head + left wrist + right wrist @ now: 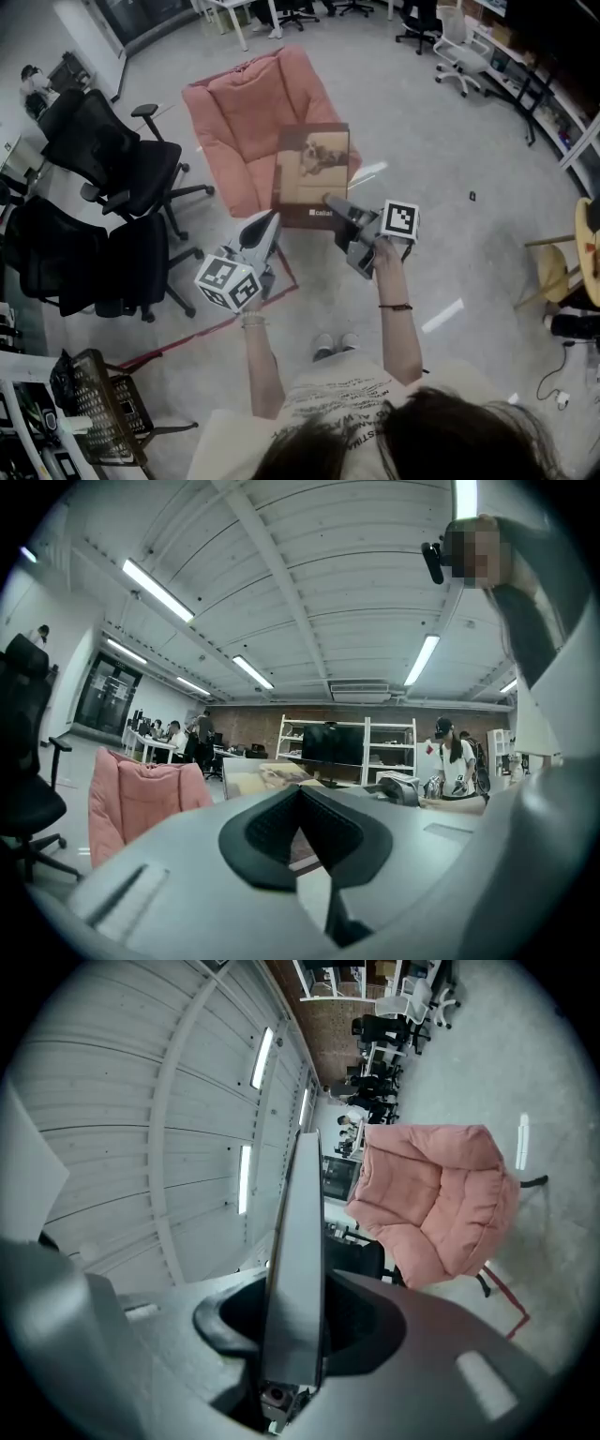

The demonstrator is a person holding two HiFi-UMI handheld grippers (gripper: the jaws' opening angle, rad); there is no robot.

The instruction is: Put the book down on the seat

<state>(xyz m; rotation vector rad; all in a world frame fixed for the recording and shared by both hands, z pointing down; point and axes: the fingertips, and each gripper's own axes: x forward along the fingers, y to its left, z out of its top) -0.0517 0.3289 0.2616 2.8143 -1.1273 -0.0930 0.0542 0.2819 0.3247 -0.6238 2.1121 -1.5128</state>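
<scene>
The right gripper [332,201] is clamped on the near edge of the book [314,169], carrying it cover-up over the near part of the pink seat [246,108], apparently ready to lower it. The left gripper [273,219], jaws together and empty, waits just left of the book, probably to steady it.

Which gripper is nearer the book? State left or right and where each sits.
Right. The right gripper is clamped on the book at its lower right edge; the left gripper, jaws together, points at its lower left corner without gripping it.
</scene>
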